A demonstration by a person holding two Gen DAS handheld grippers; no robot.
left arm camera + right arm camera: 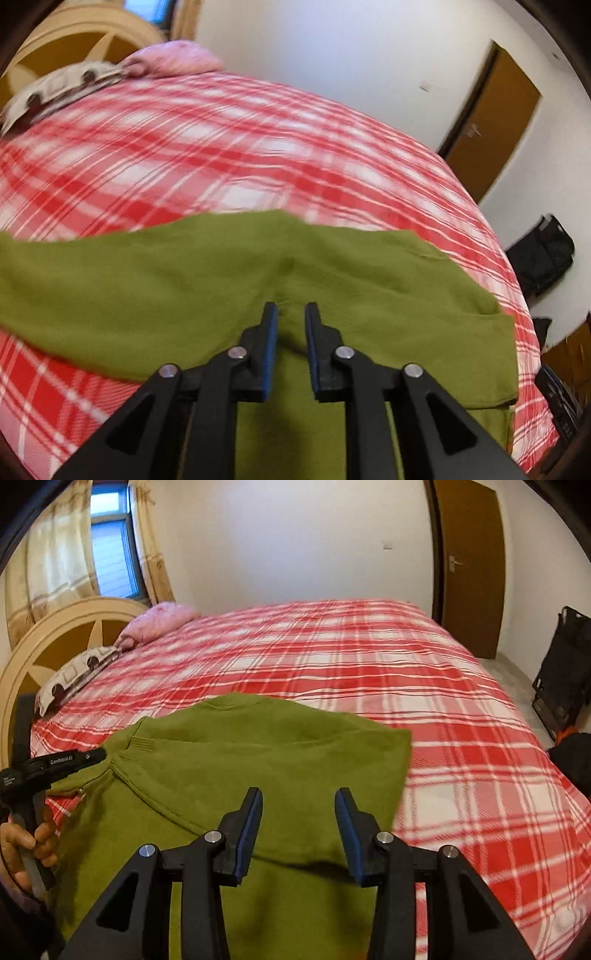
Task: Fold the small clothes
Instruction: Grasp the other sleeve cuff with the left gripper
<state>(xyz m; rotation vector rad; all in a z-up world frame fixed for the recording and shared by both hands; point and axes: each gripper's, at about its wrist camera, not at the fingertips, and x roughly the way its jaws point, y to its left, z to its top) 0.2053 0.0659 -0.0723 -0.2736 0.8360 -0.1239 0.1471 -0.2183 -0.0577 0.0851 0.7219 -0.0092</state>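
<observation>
Both pairs of jaws stand apart over the green sweater (236, 760), gripping nothing: the left gripper (291, 314) open by a narrow gap, the right gripper (298, 801) wider. That sweater lies on the near part of the plaid bed (443, 701), one fold laid. To fold well, I judge, smooth the doubled layer, then pinch matching edges on both sides of the sweater and carry them over evenly.

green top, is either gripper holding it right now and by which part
Neither. The left gripper and right gripper both stand open above the green top, nothing pinched between their pads.
</observation>
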